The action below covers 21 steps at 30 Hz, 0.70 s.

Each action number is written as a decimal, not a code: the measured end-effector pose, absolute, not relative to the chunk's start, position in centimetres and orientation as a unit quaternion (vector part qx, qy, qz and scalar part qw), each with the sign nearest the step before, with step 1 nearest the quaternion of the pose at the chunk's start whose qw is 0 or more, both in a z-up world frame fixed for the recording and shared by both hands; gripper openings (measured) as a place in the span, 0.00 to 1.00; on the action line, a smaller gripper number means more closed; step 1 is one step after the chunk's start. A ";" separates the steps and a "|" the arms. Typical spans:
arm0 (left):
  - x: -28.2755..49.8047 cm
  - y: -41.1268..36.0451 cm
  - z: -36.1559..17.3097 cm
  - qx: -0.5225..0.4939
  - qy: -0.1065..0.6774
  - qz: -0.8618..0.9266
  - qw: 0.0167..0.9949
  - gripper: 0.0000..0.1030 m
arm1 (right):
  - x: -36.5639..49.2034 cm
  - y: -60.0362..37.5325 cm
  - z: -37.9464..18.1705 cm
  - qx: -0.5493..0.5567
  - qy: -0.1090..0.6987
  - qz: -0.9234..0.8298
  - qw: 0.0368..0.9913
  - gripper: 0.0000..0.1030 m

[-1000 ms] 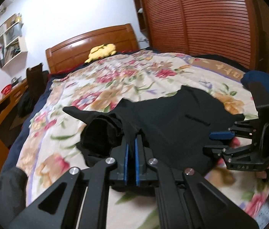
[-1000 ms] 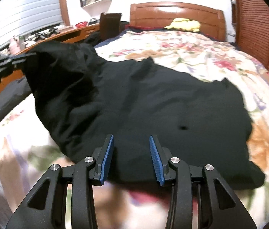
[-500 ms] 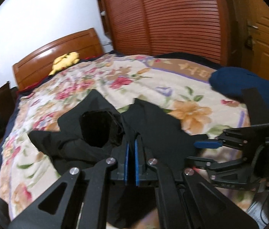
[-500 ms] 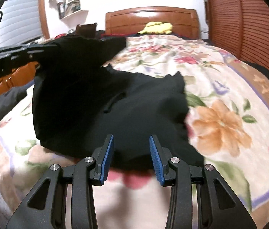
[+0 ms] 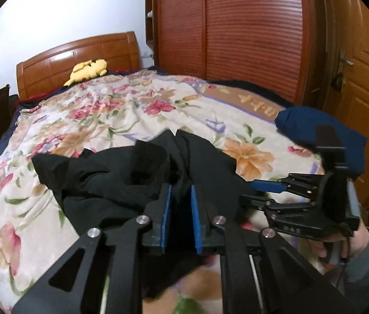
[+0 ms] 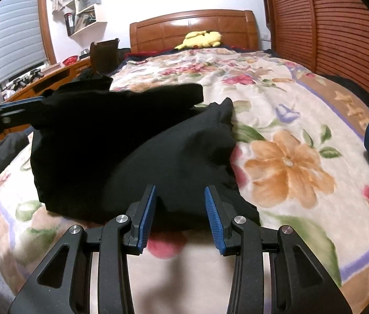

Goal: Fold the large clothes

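Our left tool (image 5: pixel 179 196) is opening, a black fold loose between its pads, so we let the black garment (image 6: pixel 142 151) drop flat on the bed (image 6: pixel 276 99) ahead. Our right tool (image 6: pixel 180 209), half open and empty, waits just short of the garment's near hem.

You have a black garment (image 5: pixel 121 180) lying bunched on the floral bedspread (image 5: pixel 121 110) near the foot of the bed. One part is folded over the rest in rumpled ridges, with a pointed corner (image 6: pixel 225 107) sticking up toward the headboard.
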<state>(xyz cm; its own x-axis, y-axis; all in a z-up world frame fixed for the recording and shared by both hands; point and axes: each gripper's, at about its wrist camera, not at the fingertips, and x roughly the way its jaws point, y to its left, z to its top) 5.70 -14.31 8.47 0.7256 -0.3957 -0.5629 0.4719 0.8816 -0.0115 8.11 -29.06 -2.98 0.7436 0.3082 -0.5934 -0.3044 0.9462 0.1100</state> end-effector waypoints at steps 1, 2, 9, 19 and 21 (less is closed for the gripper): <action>5.3 -13.9 8.7 0.065 0.284 -0.235 0.927 0.17 | 8.3 -28.8 -2.9 0.003 0.317 0.165 0.934 0.37; 4.8 -13.4 8.9 0.062 0.282 -0.236 0.928 0.20 | 8.2 -28.5 -2.8 0.003 0.314 0.165 0.935 0.37; 2.2 -10.1 8.5 0.069 0.271 -0.217 0.935 0.35 | 7.8 -26.5 -1.3 -0.013 0.289 0.170 0.942 0.37; 1.4 -1.5 4.0 0.011 0.288 -0.170 0.942 0.41 | 8.4 -22.2 1.3 -0.052 0.271 0.188 0.943 0.37; 1.6 0.5 3.1 0.000 0.290 -0.156 0.944 0.42 | 8.6 -20.7 1.9 -0.069 0.268 0.194 0.941 0.37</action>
<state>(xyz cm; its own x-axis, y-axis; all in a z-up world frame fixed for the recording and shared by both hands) 1.60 0.54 3.10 0.7831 -0.2935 -0.5483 0.2938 0.9516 -0.0898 8.56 -20.72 1.86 0.7817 0.3273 -0.5308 -0.4017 0.9154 -0.0271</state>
